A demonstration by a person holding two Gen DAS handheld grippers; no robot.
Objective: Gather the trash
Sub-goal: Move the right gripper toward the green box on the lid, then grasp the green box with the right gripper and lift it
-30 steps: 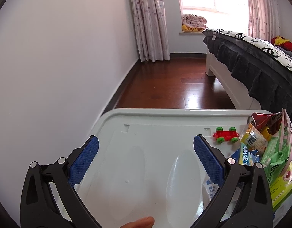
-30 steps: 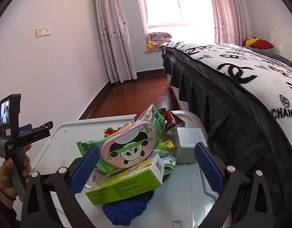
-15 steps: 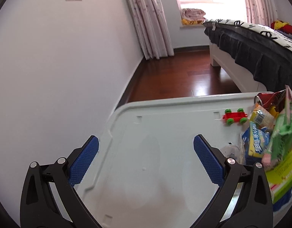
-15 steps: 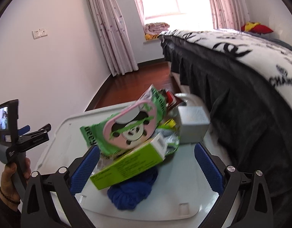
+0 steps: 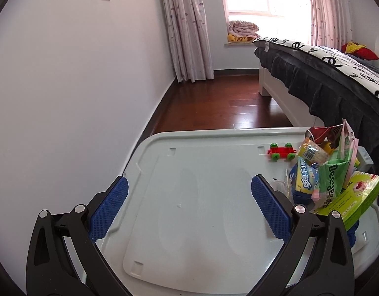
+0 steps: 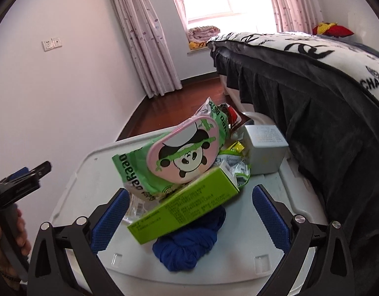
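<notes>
A pile of trash lies on a white plastic lid (image 6: pixel 73 197): a green carton (image 6: pixel 184 207), a green wipes pack (image 6: pixel 140 175) with a pink panda lid (image 6: pixel 187 155), a silver box (image 6: pixel 264 149), a blue cloth (image 6: pixel 189 241) and snack wrappers. My right gripper (image 6: pixel 189 219) is open and empty, its jaws either side of the carton and cloth. My left gripper (image 5: pixel 187 207) is open and empty over the bare left part of the lid (image 5: pixel 189 172). The pile sits at the right in the left wrist view, with the carton (image 5: pixel 354 197) and a yellow-blue packet (image 5: pixel 305 180).
A red toy car with green wheels (image 5: pixel 282 151) sits on the lid's far side. A bed with a dark skirt (image 6: pixel 312 113) stands right beside the lid. A white wall (image 5: pixel 66 98) is on the left. Wooden floor (image 5: pixel 226 108) lies beyond.
Both grippers have pulled back and risen, so more of the lid shows. The right view has tilted down onto the pile. Both stay open and empty.
</notes>
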